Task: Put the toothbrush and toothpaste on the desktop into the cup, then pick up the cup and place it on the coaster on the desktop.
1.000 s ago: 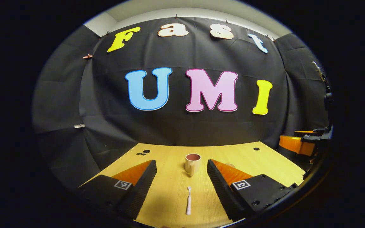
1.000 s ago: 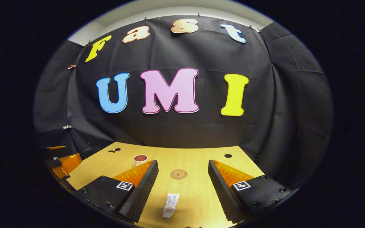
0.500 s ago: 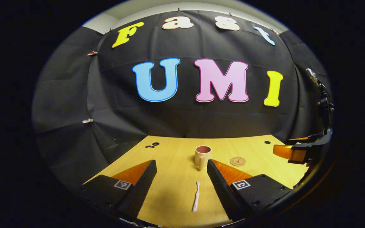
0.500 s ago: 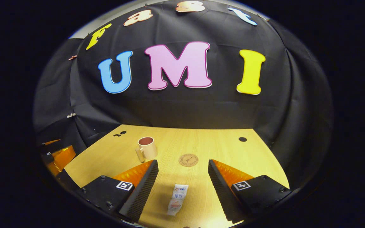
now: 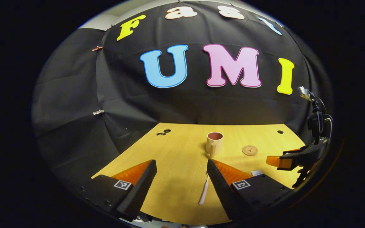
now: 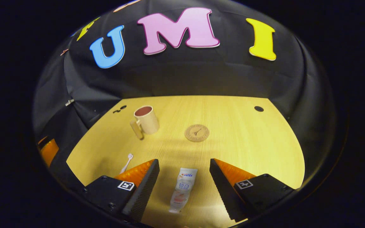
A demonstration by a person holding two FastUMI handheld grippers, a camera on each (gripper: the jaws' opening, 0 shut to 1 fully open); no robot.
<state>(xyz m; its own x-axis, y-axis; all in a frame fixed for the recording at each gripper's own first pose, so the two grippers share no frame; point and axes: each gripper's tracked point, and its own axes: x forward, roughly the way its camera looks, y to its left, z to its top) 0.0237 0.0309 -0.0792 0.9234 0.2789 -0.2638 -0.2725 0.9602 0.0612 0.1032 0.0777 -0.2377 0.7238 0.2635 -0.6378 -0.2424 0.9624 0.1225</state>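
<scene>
A white toothbrush (image 5: 204,191) lies on the wooden desktop (image 5: 176,152) between the fingers of my open left gripper (image 5: 179,183), close to the right finger. Beyond it stands a beige cup (image 5: 214,144) with a dark red inside, handle toward me. A round cork coaster (image 5: 249,150) lies right of the cup. In the right gripper view, a white toothpaste tube (image 6: 183,190) lies between the fingers of my open right gripper (image 6: 185,186). The cup (image 6: 146,120), the coaster (image 6: 197,132) and the toothbrush head (image 6: 128,160) lie farther off.
The right gripper (image 5: 291,158) with its cable shows at the right edge of the left gripper view. Small dark holes (image 5: 164,132) (image 6: 258,108) mark the desktop's far corners. The booth's black cloth wall closes the back and sides.
Both gripper views have tilted down and risen, so more desktop shows. The toothbrush now sits nearer the left gripper's right finger. The toothpaste stays between the right gripper's fingers.
</scene>
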